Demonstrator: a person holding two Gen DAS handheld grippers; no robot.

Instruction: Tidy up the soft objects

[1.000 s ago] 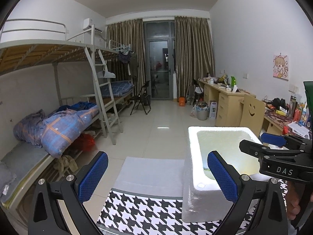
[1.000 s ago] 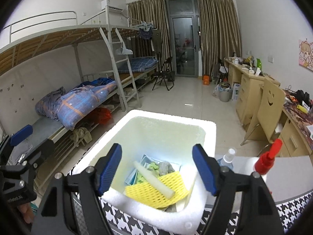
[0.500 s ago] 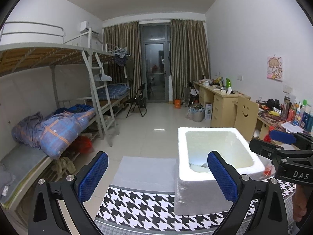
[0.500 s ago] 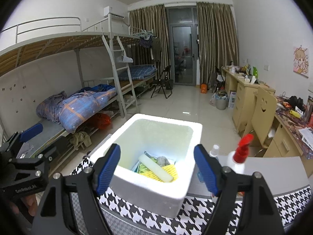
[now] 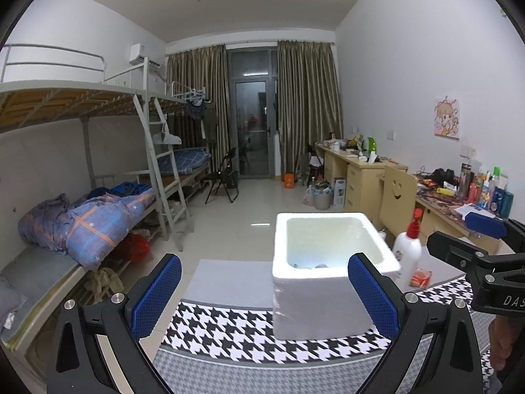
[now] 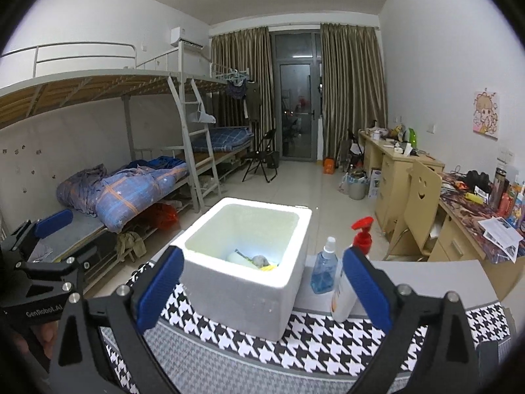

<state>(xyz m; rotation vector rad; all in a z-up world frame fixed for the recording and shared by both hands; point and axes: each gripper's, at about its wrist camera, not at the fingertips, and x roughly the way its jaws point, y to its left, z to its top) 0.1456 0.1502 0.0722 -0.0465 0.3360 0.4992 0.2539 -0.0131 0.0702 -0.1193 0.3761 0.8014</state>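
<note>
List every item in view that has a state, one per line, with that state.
foam box: lid off, upright on the houndstooth cloth, soft items inside
left gripper: open, nothing between its pads
right gripper: jaws opening, nothing held
white pump bottle: upright, red pump on
blue spray bottle: upright, beside the box
folding chair: unfolded, unoccupied
curtains: drawn back from the glass door

A table [image 6: 436, 279] carried a black-and-white houndstooth cloth [image 6: 328, 338]; on it stood a white foam box [image 6: 242, 292], with a blue spray bottle [image 6: 323, 269] and a red-pump white bottle [image 6: 344, 295] just beside it
</note>
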